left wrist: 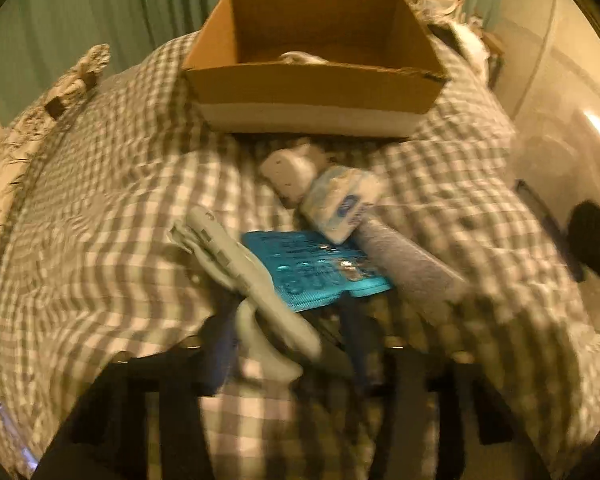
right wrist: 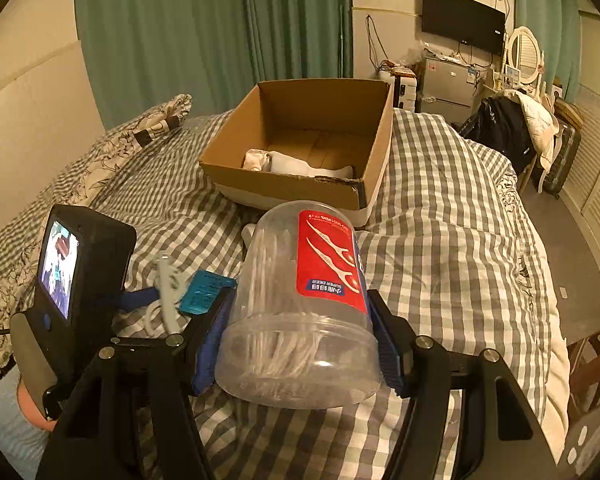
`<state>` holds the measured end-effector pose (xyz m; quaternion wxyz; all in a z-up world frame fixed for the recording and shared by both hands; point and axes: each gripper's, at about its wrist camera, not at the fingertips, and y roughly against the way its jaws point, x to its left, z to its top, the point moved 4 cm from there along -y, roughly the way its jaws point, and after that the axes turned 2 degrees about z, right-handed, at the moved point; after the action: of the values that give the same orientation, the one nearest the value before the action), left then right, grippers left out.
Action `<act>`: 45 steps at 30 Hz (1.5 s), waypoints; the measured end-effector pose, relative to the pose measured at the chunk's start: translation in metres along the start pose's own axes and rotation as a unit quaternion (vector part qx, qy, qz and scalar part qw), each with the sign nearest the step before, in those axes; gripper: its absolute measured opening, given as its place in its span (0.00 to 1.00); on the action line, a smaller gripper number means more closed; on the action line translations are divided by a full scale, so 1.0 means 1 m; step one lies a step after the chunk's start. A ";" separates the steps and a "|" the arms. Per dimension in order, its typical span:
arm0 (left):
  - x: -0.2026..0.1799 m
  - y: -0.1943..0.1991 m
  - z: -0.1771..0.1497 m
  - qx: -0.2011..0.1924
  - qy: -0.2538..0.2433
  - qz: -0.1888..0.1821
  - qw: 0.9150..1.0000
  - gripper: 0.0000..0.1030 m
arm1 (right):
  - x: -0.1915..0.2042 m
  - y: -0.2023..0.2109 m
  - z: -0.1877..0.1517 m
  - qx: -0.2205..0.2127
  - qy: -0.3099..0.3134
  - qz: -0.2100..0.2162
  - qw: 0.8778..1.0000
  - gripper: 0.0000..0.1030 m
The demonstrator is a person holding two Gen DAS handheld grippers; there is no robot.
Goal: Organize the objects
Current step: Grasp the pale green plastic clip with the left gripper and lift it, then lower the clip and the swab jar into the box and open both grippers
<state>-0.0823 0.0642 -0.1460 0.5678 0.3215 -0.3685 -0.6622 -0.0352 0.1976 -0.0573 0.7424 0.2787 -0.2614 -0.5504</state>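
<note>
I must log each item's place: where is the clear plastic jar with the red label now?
In the right wrist view, the clear plastic jar with the red label lies sideways between the right tongs, above the checkered blanket, before the cardboard box.

Checked bed (right wrist: 440, 200) bearing cardboard box (right wrist: 300, 192)

Cloth (right wrist: 296, 162) inside box (right wrist: 300, 190) on bed (right wrist: 440, 208)

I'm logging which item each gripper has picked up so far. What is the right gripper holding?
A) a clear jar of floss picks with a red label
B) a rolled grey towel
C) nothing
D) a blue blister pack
A: in the right wrist view the right gripper has its blue pads clamped on both sides of the clear floss-pick jar, lifted above the checked bedspread.
</note>
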 end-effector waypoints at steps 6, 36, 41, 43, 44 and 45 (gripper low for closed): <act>-0.016 -0.007 -0.006 0.017 -0.025 -0.012 0.999 0.34 | -0.001 0.005 0.000 -0.004 -0.005 0.000 1.000 0.62; 0.056 0.117 0.008 -0.103 0.057 -0.035 0.992 0.08 | 0.036 0.069 0.018 -0.048 0.031 -0.025 0.998 0.62; 0.053 0.121 0.044 -0.125 0.043 -0.044 0.990 0.08 | 0.034 0.073 0.042 -0.070 0.037 -0.032 0.996 0.62; 0.050 0.120 0.057 -0.133 0.035 -0.046 0.989 0.08 | 0.030 0.071 0.056 -0.078 0.039 -0.033 0.996 0.62; 0.047 0.118 0.067 -0.136 0.028 -0.051 0.989 0.08 | 0.028 0.068 0.065 -0.083 0.040 -0.035 0.995 0.62; 0.046 0.116 0.074 -0.139 0.025 -0.054 0.988 0.08 | 0.025 0.065 0.072 -0.086 0.042 -0.037 0.995 0.62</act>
<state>-0.0921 0.0185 -0.0085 0.5794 0.2757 -0.2401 -0.7285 -0.0350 0.1797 0.0416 0.7531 0.2460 -0.1717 -0.5856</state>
